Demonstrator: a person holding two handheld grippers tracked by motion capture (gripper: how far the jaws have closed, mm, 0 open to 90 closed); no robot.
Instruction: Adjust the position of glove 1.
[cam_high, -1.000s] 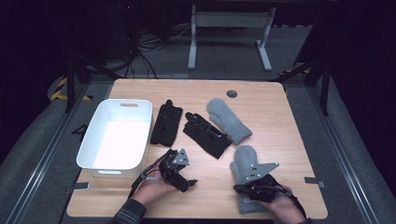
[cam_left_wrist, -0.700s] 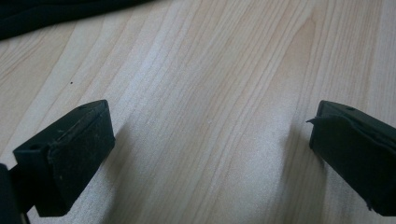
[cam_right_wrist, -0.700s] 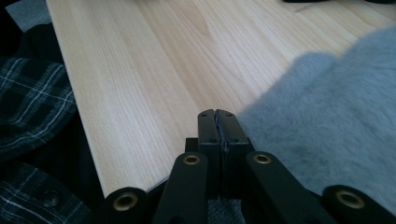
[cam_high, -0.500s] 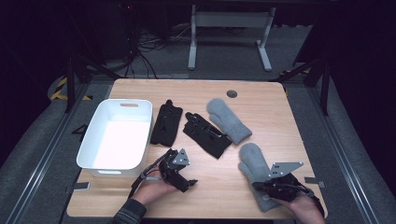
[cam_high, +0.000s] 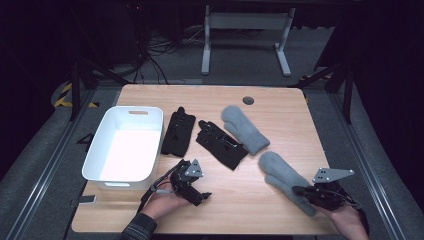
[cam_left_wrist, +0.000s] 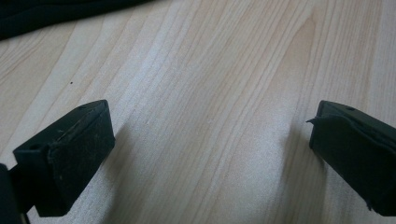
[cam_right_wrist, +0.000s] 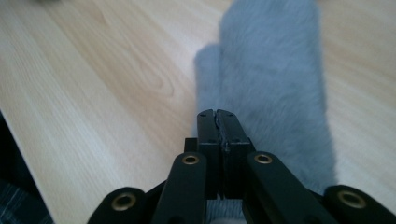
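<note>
1. Across the middle of the pale wooden table (cam_high: 280, 105), seen from the high view, lay two grey fleece mittens and two black gloves, with a white rectangular plastic tub (cam_high: 95, 150) at the left edge.
2. Nearest the person's right side lay the nearer grey fleece mitten (cam_high: 280, 172). Its long axis ran on a slant, rounded tip toward the table's centre and cuff toward the front right corner.
3. Farther back, the second grey mitten (cam_high: 245, 129) lay apart from it on much the same slant, beside the two black gloves (cam_high: 220, 142).
4. The right gripper (cam_high: 300, 191) was over the cuff end of the nearer mitten and pointed along it toward the tip. In the right gripper view that mitten (cam_right_wrist: 275, 84) stretched straight away from the jaws (cam_right_wrist: 217, 114), its thumb on the left.
5. Those jaws stood nearly together and had just been starting to part. No fleece showed between the tips, though the cuff beneath the linkage was hidden.
6. The left gripper (cam_high: 202, 196) rested near the tub's front corner, well apart from that mitten. Its jaws (cam_left_wrist: 210, 140) stood wide apart over bare wood and held nothing.
7. My judgement: the right hand was much the nearer, so any fresh grip would best run along the mitten's length from the cuff.
</note>
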